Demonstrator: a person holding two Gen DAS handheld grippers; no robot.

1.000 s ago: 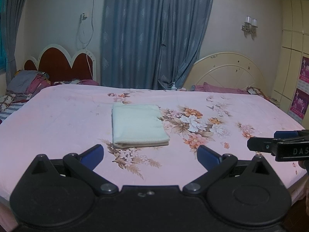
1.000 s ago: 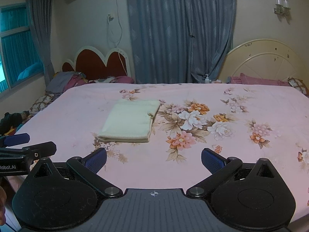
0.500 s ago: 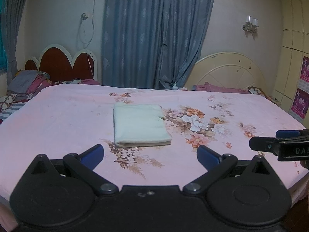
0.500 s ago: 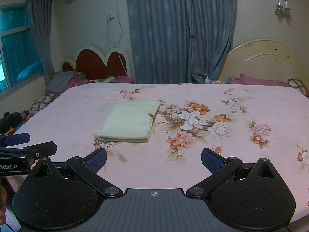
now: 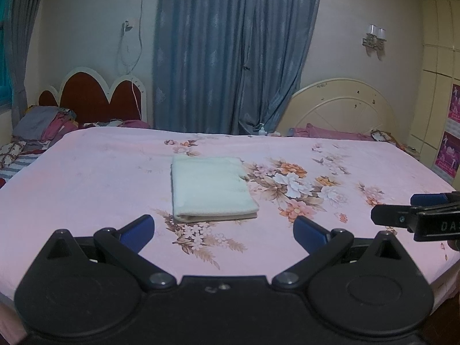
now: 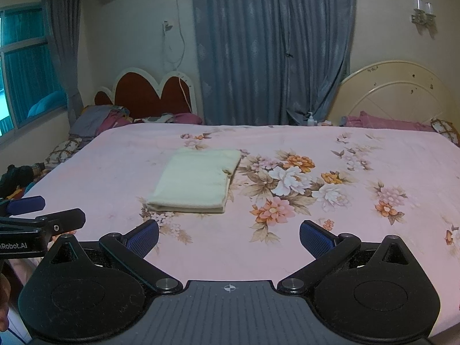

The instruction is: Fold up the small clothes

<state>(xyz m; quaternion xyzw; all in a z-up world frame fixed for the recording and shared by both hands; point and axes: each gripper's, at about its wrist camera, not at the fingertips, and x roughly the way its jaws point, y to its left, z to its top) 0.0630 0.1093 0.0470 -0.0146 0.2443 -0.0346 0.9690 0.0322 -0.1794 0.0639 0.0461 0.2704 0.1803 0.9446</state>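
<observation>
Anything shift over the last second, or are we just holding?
Almost nothing. The left gripper drifted very slightly, so the folded cloth sits a touch differently in its view. The right gripper held still. Both jaws stayed open and empty; the cloth lies untouched on the bed.

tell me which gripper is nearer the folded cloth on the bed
Left, slightly. The left gripper hangs open almost straight in front of the folded cloth; the right gripper is open too, offset to the cloth's right. Neither touches it.

Left gripper point(image 5: 223, 231), right gripper point(image 6: 229, 236): matte black linkage arms, round black housings, silver pivot screws, blue ribbed fingertips point(image 6: 316, 237), white "Robot.AI" lettering, ridged grey centre plate.
</observation>
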